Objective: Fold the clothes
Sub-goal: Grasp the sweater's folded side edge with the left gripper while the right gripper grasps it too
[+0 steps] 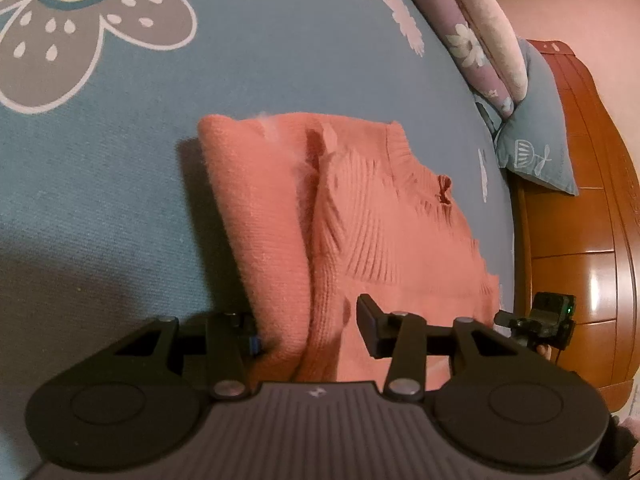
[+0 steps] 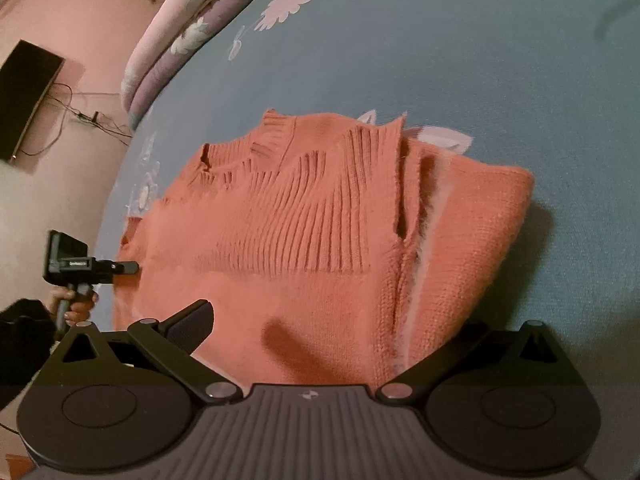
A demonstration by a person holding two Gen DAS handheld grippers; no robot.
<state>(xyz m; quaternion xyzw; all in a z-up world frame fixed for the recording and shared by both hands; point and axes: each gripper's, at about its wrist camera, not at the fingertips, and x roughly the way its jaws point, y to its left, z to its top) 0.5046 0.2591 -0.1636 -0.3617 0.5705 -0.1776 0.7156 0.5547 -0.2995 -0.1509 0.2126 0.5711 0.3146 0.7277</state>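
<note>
An orange knit sweater (image 1: 372, 216) (image 2: 304, 232) lies partly folded on the blue flowered bedsheet (image 1: 100, 184) (image 2: 460, 60), ribbed chest up and one side turned over. My left gripper (image 1: 308, 332) is at the near hem. Its jaws stand apart around the folded edge, the left finger hidden behind the fabric and the right pad clear of it. My right gripper (image 2: 320, 328) is spread wide over the hem, and cloth covers its right finger. Each view shows the other gripper at the sweater's far side: the right gripper (image 1: 520, 320) and the left gripper (image 2: 120, 267), the latter held in a hand (image 2: 76, 308).
A rolled floral quilt (image 1: 484, 28) (image 2: 180, 28) and a blue pillow (image 1: 536, 152) lie along the bed's edge. A wooden headboard (image 1: 580, 220) stands beyond it. A dark screen (image 2: 24, 100) with trailing cables hangs on the pink wall.
</note>
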